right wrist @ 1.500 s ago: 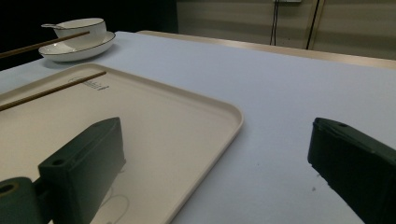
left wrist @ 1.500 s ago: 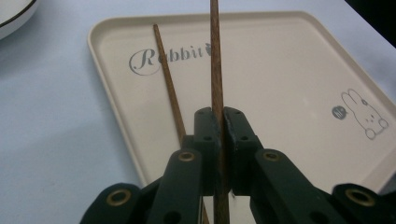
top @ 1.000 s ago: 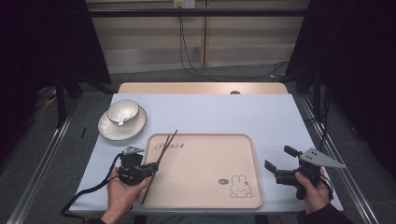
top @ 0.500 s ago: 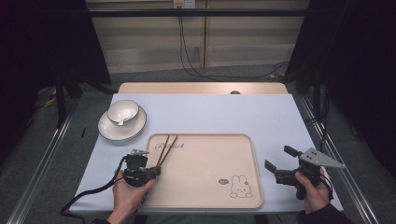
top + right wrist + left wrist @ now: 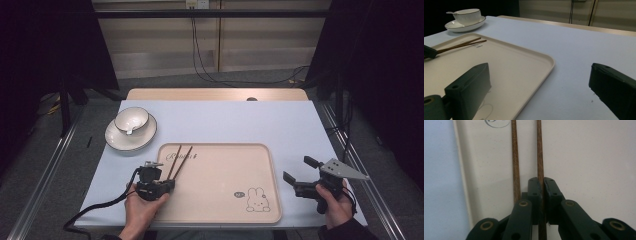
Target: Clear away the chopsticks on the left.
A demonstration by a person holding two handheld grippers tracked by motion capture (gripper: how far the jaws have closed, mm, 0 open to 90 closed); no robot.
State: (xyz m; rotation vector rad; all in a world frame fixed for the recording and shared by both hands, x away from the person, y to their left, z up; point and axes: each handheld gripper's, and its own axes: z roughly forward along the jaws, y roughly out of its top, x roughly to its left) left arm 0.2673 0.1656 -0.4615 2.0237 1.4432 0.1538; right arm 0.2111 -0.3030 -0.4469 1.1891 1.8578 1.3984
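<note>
1. Spreading under everything is your table, covered in a pale blue sheet, with a bare wooden strip along its far edge.
2. Lying on the near half of that sheet is the cream tray, a rounded rectangle with a rabbit printed near its near right corner; in the right gripper view its raised rim curves across the middle.
3. Standing at the far left, apart from the tray, is a white saucer with a dark rim, and on it a white bowl with a spoon resting inside.
4. Sitting off the tray's right edge, over the blue sheet, is your right gripper, with the grey 3-cornered plate on top. Its jaws are spread wide with nothing between them; in its own view the 2 black jaws frame bare tray and table.
5. Resting at the tray's near left corner is your left gripper, with its cable trailing off toward the table's near left edge. Its jaws are pinched tight on 1 stick of the chopsticks.
6. Lying on the left part of the tray are the 2 brown chopsticks, slanting away from your left gripper toward the tray's far edge. In the left gripper view the right stick runs down between the jaws, while the left stick lies just beside them, outside the grip.
</note>
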